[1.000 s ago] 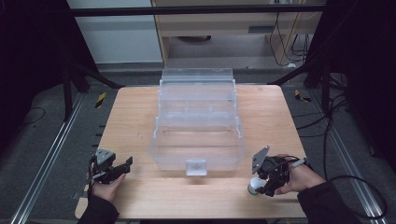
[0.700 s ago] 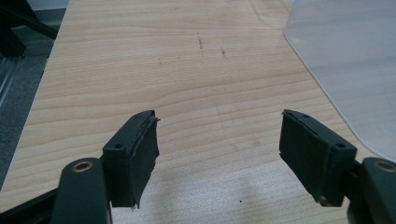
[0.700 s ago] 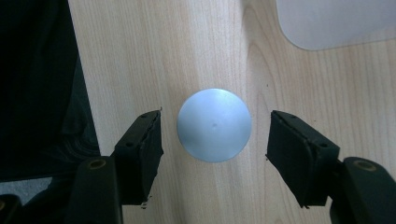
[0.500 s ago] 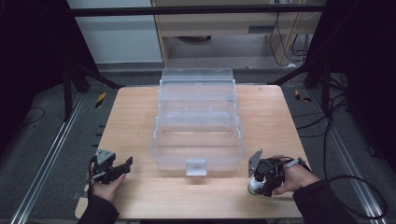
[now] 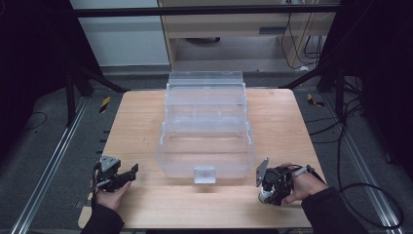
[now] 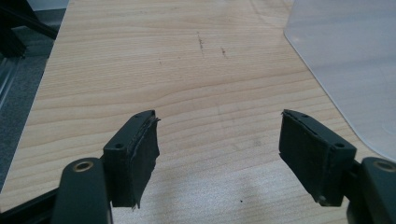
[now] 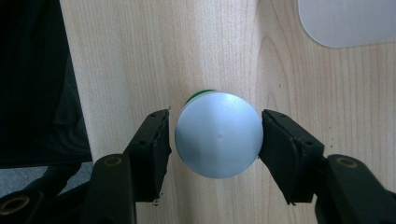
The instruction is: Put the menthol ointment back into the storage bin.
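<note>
High view overhead; tool views close, sharing table (image 5: pixel 146 126).

Silver-capped green bottle (image 7: pixel 218 134); black claw (image 7: pixel 215 154); pale wood-grain table (image 5: pixel 146 117); clear box (image 5: pixel 207 131).

Over the last second our right gripper (image 5: pixel 267 189) has dropped from just above the table (image 5: pixel 141 122) down to its near right edge. Its jaws now bracket a silver-topped cylinder (image 7: pixel 218 134) with a green rim, one pad touching, a slight gap at the other.
</note>
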The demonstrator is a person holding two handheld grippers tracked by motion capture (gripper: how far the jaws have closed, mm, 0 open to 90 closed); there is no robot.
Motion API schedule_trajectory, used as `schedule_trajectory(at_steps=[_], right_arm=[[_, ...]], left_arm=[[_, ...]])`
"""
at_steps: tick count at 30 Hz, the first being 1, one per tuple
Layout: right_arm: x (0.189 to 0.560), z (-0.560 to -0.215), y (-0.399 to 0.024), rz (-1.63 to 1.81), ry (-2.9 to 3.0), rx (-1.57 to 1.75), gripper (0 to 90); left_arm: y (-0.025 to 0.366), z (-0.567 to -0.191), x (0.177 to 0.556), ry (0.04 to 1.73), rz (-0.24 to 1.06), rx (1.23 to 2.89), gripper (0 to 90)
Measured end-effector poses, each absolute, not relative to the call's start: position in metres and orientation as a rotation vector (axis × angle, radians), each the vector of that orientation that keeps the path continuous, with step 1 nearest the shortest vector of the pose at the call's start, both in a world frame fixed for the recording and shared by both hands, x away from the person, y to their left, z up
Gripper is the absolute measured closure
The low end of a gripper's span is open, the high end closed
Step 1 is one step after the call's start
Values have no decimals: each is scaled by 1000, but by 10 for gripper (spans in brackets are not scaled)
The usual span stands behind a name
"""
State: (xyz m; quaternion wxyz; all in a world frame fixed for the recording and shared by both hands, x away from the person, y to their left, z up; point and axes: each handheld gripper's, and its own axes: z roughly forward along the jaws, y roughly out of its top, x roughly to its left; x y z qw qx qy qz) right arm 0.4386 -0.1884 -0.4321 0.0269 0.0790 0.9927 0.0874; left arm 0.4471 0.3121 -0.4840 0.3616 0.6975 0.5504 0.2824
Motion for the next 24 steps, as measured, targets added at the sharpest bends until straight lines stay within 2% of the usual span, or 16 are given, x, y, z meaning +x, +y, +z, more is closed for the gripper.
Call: schedule_trajectory(at_steps=[9,24], right_arm=[[442,-435,-186,231,3081,248,496],[443,-434,-186,208,3095,274,501]], left_arm=[[312,-484,447,1418,727,1796,278],[312,-485,447,1419,726,1799,278]])
